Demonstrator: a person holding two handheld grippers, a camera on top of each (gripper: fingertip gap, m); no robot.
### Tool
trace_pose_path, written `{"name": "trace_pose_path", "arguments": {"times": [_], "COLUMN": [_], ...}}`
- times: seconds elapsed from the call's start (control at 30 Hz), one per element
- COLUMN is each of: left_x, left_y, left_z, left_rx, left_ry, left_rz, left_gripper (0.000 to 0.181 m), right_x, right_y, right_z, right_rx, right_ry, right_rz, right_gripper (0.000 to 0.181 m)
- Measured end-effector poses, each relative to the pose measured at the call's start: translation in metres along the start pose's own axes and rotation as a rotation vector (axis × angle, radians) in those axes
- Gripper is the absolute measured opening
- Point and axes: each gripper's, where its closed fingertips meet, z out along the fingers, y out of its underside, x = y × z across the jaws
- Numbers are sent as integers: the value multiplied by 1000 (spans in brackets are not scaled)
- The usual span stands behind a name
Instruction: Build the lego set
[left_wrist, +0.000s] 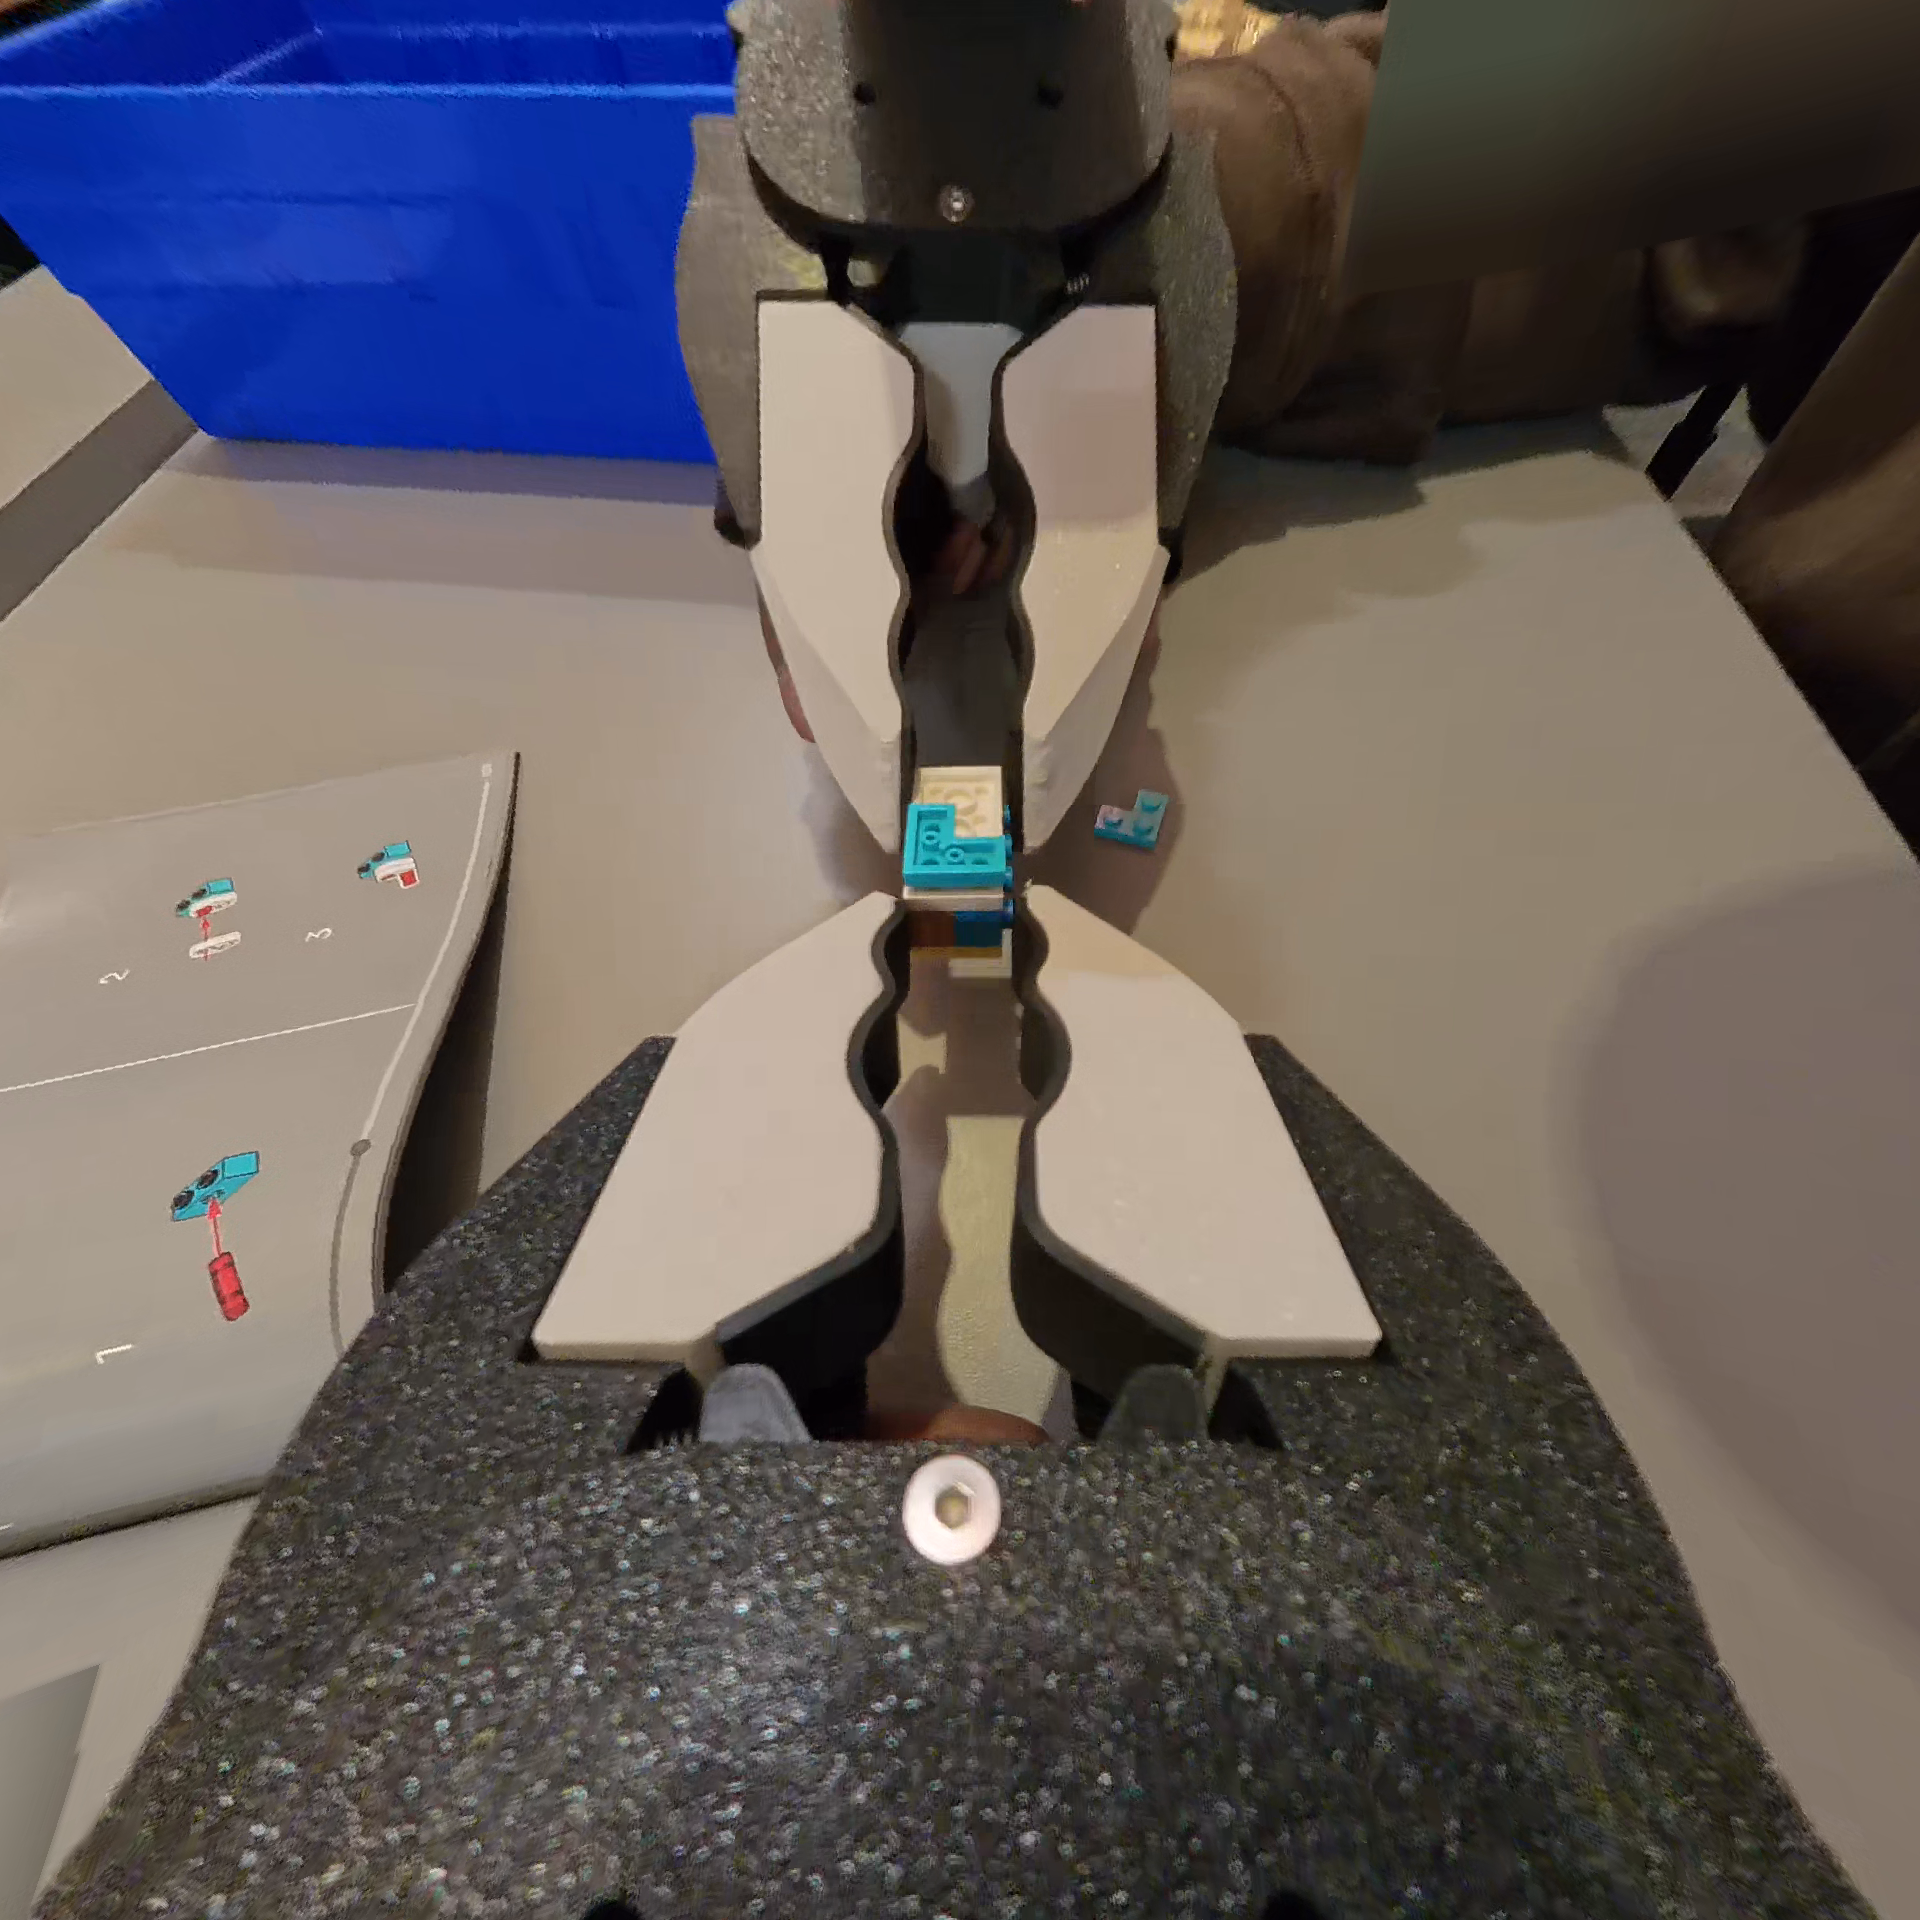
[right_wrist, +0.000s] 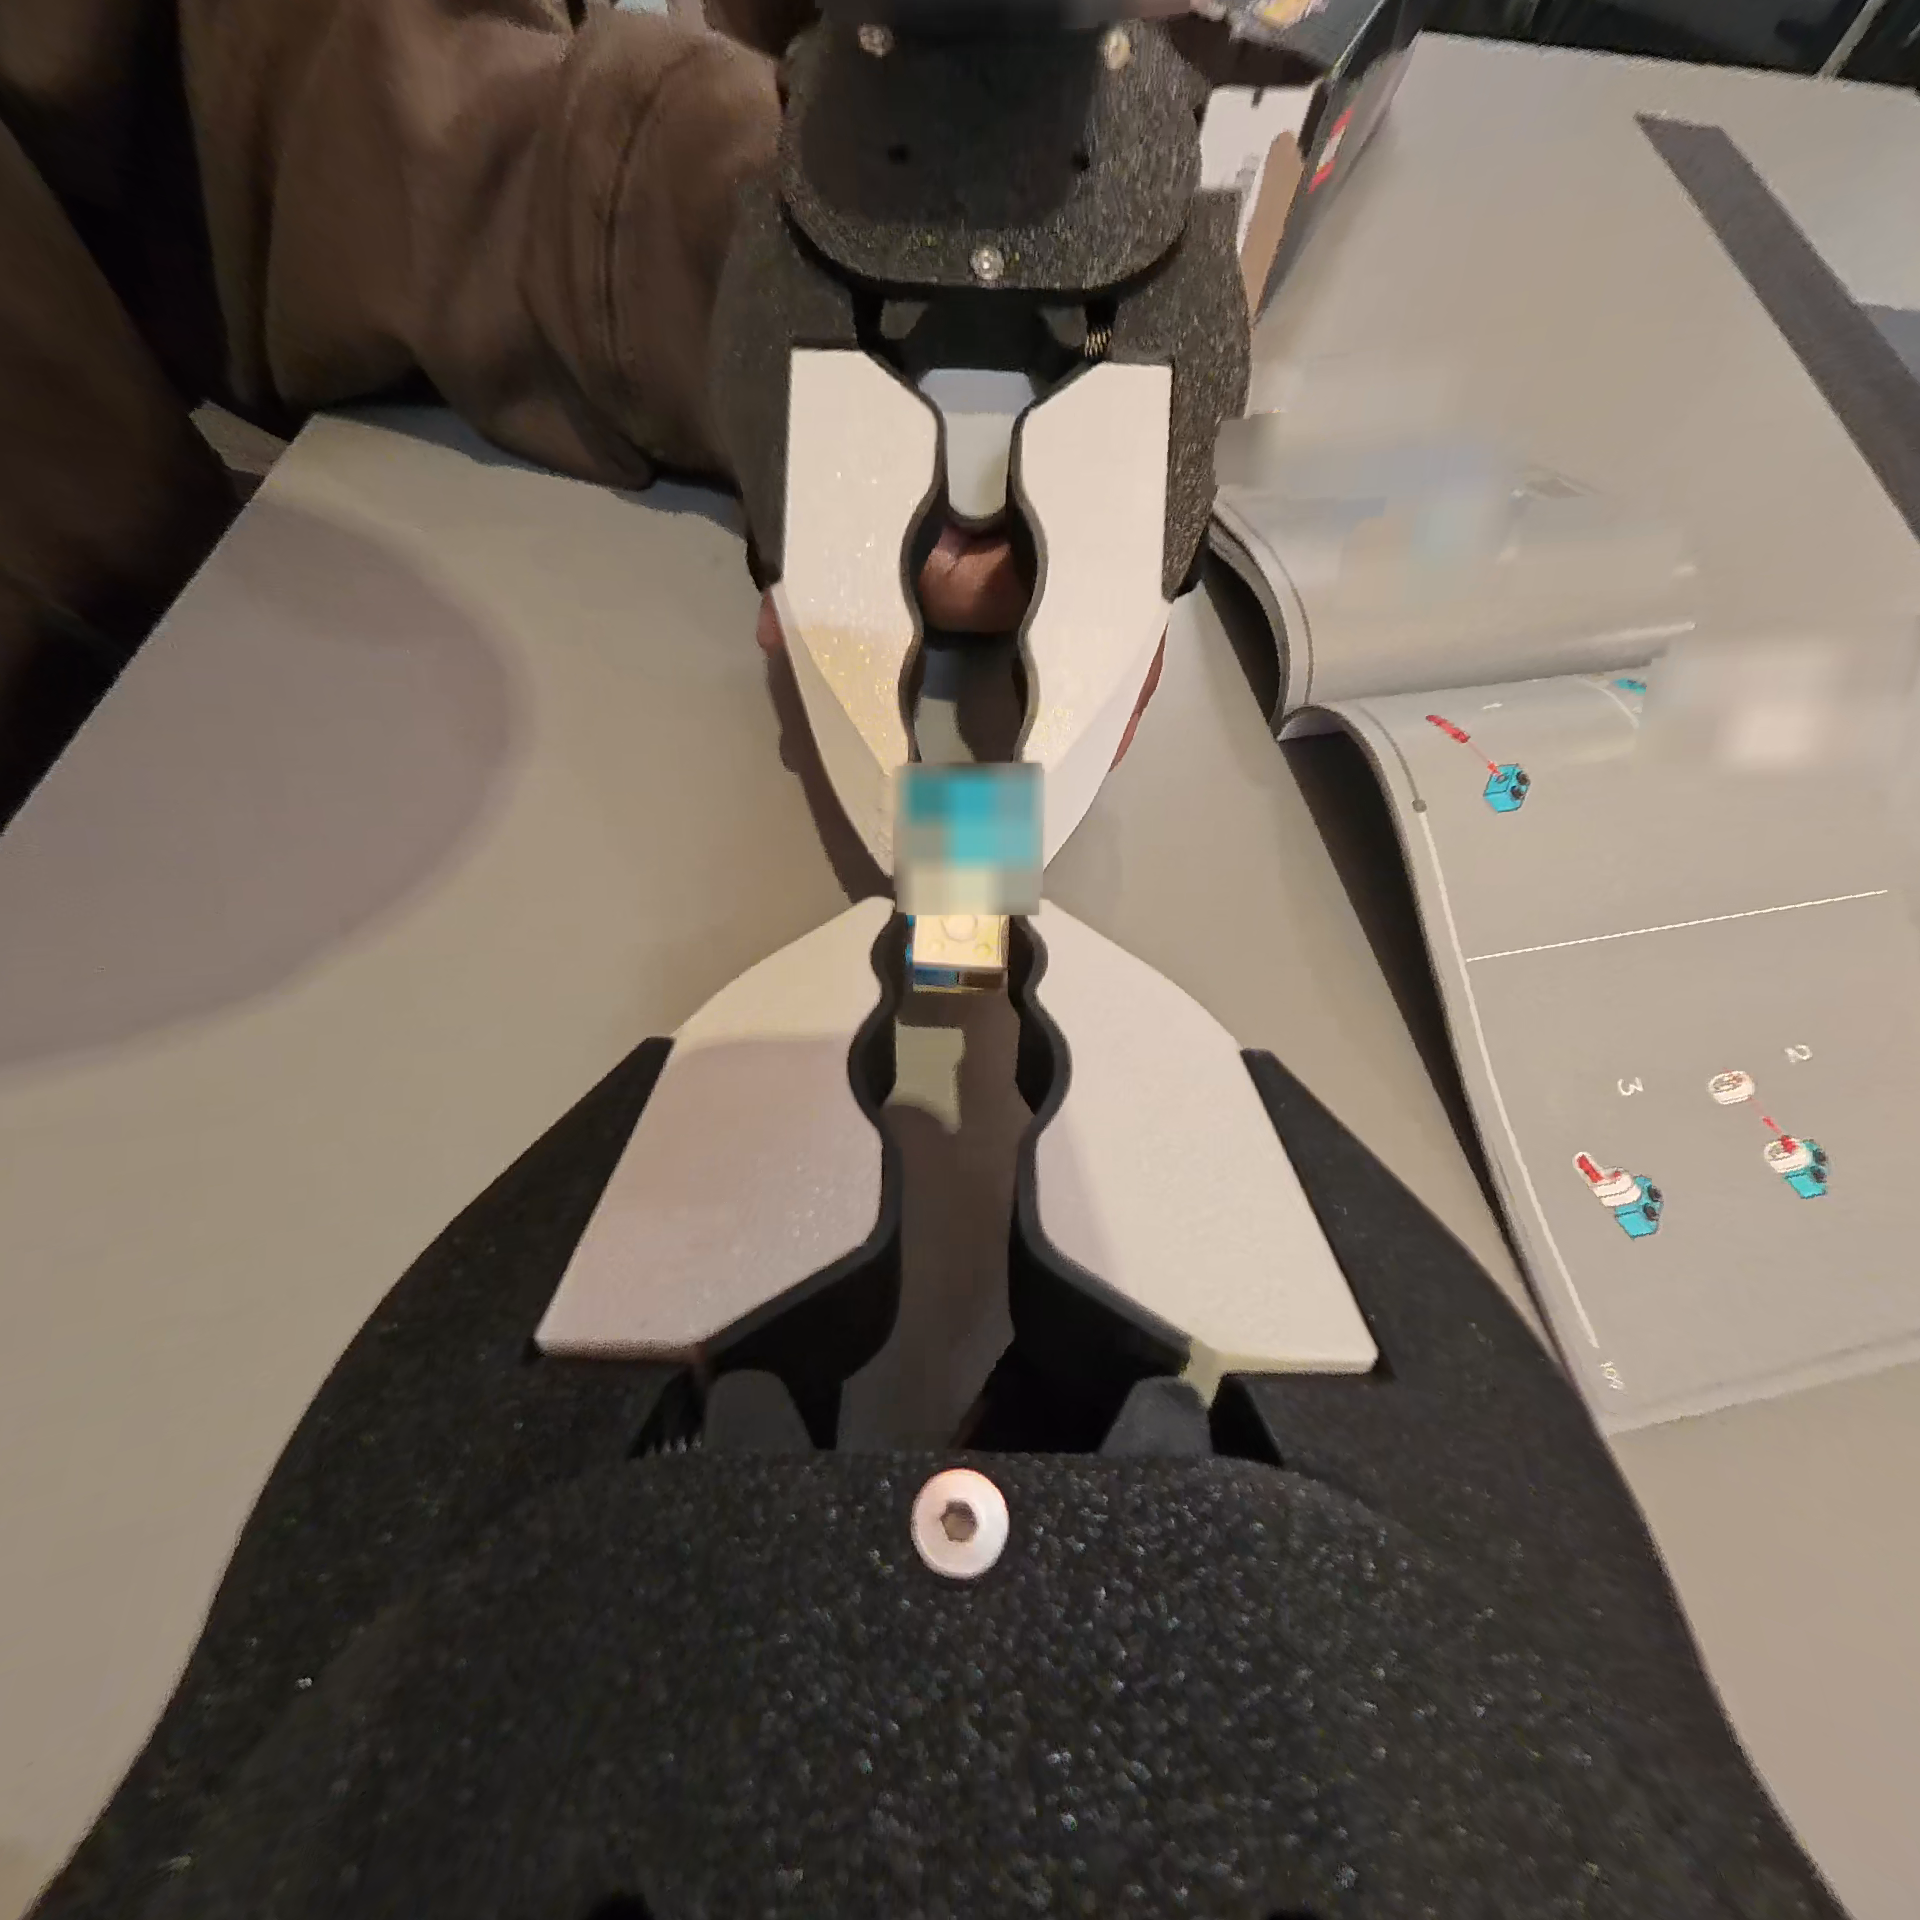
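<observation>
- On my left wrist feed, the left gripper (left_wrist: 956, 925) points straight at the right gripper (left_wrist: 961, 831), tip to tip, and a small lego stack (left_wrist: 956, 883) sits between the two sets of tips above the grey table (left_wrist: 1455, 727).
- The left gripper is clamped on the lower layers of the stack, white, brown, blue and yellow; its fingertips (left_wrist: 862, 935) press on either side.
- The right gripper's tips close in on the top of the stack, where a teal L-shaped plate (left_wrist: 951, 847) lies on a tan plate (left_wrist: 966, 795). I read it as gripping that top part, though the contact itself is tight to see.
- Only the left feed shows a loose teal corner plate (left_wrist: 1132, 821) lying on the table just beside the right gripper's tip, and a blue bin (left_wrist: 364, 260) at the far left.
- On the right wrist feed, the right gripper (right_wrist: 961, 935) holds a pale tan and blue piece (right_wrist: 956, 951), and a mosaic patch covers the stack just beyond it, so I cannot make out the teal plate there.
- The left gripper (right_wrist: 966, 769) faces me in that feed, its tips meeting the patch.
- The open instruction booklet (left_wrist: 208, 1091) lies left of the grippers on the left feed; on the right feed the instruction booklet (right_wrist: 1662, 987) runs off the right edge, partly blurred.
- A brown sleeve (right_wrist: 468, 260) fills the far left on the right feed; a finger (right_wrist: 971, 582) shows through the far gripper's gap.
</observation>
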Motion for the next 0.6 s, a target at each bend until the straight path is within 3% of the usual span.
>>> {"name": "trace_pose_path", "arguments": {"times": [0.27, 0.6], "left_x": [-7, -17], "left_y": [-14, -29], "left_z": [-10, -27], "left_rx": [87, 138], "left_ry": [-13, -53], "left_rz": [-60, -133], "left_gripper": [19, 18], "right_x": [10, 26], "right_y": [-10, -28], "right_z": [-12, -19], "right_rx": [45, 92], "right_ry": [137, 541], "right_rz": [-125, -563], "right_gripper": [31, 40]}}
